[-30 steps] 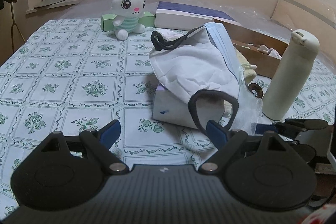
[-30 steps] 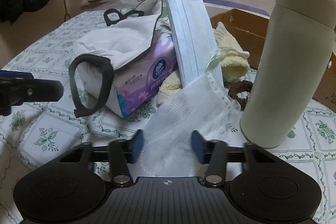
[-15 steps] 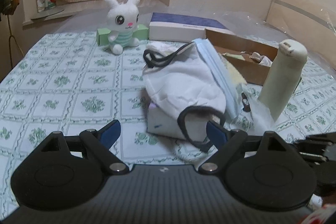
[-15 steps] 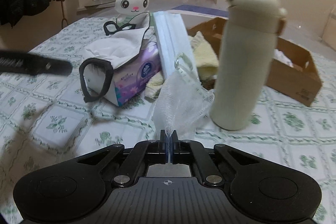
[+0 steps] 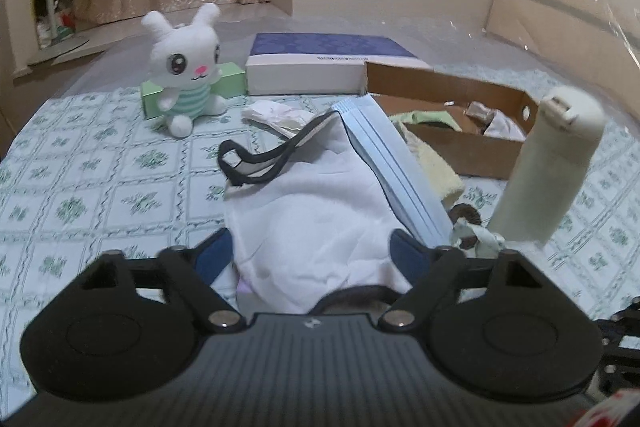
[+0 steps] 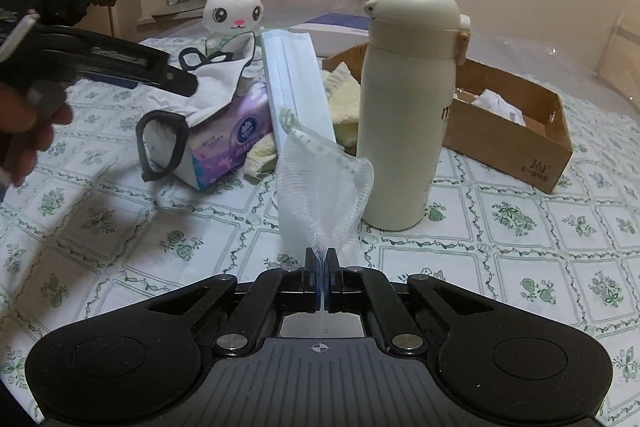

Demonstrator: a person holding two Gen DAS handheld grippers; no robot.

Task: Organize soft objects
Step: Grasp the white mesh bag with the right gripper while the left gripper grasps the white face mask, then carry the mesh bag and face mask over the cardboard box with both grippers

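Observation:
My right gripper [image 6: 320,259] is shut on a white mesh net pouch [image 6: 320,183] and holds it lifted off the tablecloth, in front of the cream flask [image 6: 408,107]. My left gripper [image 5: 310,251] is open, its fingers on either side of a white cloth mask with black ear loops [image 5: 304,211]. The mask drapes over a purple tissue pack [image 6: 228,139]. A stack of blue surgical masks [image 5: 396,171] leans on the pile, with a yellow towel [image 5: 432,167] behind it. The left gripper [image 6: 120,63] shows over the pile in the right wrist view.
A brown cardboard box [image 6: 516,143] holding cloths stands at the right. A white bunny plush [image 5: 184,67] sits before a green box [image 5: 224,79], next to a blue-and-white box [image 5: 316,67]. A brown hair tie [image 5: 464,215] lies by the flask.
My right gripper closed on the net pouch and lifted it back off the table. My left gripper moved forward until its open fingers straddle the white cloth mask.

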